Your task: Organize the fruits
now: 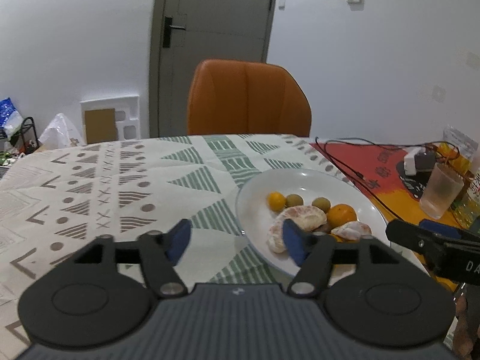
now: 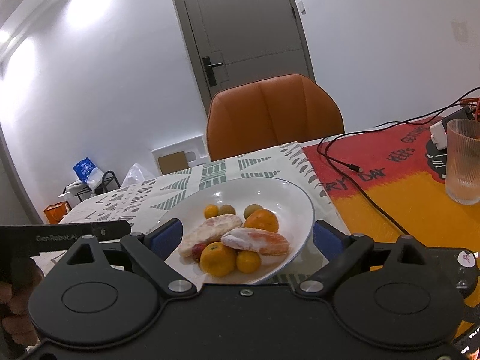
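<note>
The left gripper (image 1: 237, 241) hangs over the patterned tablecloth (image 1: 120, 186), jaws spread wide and holding nothing; its right blue pad overlaps the near-left edge of the white plate (image 1: 300, 177). The right gripper (image 2: 247, 237) is likewise spread wide and empty, its two pads flanking the plate's near rim.

The plate sits on the tablecloth near its right edge, just beside a red and yellow mat (image 2: 375, 186). On it lie two peeled citrus pieces (image 2: 211, 232), pale with white pith and pink-orange flesh, among whole orange mandarins (image 2: 218, 258), smaller kumquats (image 2: 211, 211) and two dull green-brown round fruits (image 2: 226, 209).

The right wrist view alone shows a small red fruit (image 2: 197, 250) tucked under the left peeled piece, the two front citrus, and lettering on the mat. The left wrist view alone shows the full spread of the tablecloth to the left and a yellow bottle (image 1: 468, 207) behind the ribbed glass (image 1: 441, 190). Both views show the orange chair (image 1: 247, 99), the grey door (image 1: 216, 30), a black cable (image 2: 354, 162) and each other's gripper at the edge.
</note>
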{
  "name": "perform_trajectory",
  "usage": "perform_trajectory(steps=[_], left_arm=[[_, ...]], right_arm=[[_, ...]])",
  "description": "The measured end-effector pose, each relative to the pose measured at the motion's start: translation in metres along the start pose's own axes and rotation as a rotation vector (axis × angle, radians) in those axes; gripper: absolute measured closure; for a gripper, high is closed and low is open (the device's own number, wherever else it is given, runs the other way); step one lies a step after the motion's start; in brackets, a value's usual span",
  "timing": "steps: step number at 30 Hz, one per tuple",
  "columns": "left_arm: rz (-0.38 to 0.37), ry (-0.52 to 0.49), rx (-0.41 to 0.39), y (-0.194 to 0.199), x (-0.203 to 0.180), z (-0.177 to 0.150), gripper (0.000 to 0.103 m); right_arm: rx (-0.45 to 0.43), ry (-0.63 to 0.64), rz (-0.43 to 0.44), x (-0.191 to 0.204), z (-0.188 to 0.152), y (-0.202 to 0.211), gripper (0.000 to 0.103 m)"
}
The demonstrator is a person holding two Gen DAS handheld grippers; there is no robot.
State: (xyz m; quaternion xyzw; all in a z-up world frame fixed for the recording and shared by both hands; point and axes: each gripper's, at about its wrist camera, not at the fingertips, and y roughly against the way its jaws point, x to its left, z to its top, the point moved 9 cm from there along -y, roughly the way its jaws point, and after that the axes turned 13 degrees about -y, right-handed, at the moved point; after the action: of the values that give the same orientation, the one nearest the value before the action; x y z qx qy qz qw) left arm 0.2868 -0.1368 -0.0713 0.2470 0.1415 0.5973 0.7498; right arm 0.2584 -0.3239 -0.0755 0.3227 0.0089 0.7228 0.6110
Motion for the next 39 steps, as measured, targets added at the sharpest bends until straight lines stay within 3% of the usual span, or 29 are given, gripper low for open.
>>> perform_trajectory(steps=[8, 9, 10, 15, 18, 39], left_arm=[[0.042, 0.010, 0.004, 0.020, 0.015, -0.008, 0.022], [0.053, 0.009, 0.012, 0.022, 0.018, -0.010, 0.016], [0.061, 0.011, 0.013, 0.025, 0.021, -0.012, 0.012], [0.107, 0.030, 0.024, 0.039, 0.035, -0.020, 0.010], [0.136, 0.041, 0.021, 0.051, 0.043, -0.023, 0.001], [0.217, 0.091, -0.043, 0.143, 0.064, -0.037, 0.000]], right_arm=[[0.012, 0.014, 0.028, 0.018, -0.009, 0.009, 0.002], [0.014, 0.017, 0.032, 0.020, -0.010, 0.010, 0.000], [0.016, 0.018, 0.036, 0.022, -0.010, 0.011, 0.000], [0.038, 0.013, 0.059, 0.033, -0.016, 0.016, 0.000], [0.046, 0.008, 0.075, 0.039, -0.018, 0.021, 0.000], [0.063, 0.082, 0.170, 0.091, -0.034, 0.074, 0.000]])
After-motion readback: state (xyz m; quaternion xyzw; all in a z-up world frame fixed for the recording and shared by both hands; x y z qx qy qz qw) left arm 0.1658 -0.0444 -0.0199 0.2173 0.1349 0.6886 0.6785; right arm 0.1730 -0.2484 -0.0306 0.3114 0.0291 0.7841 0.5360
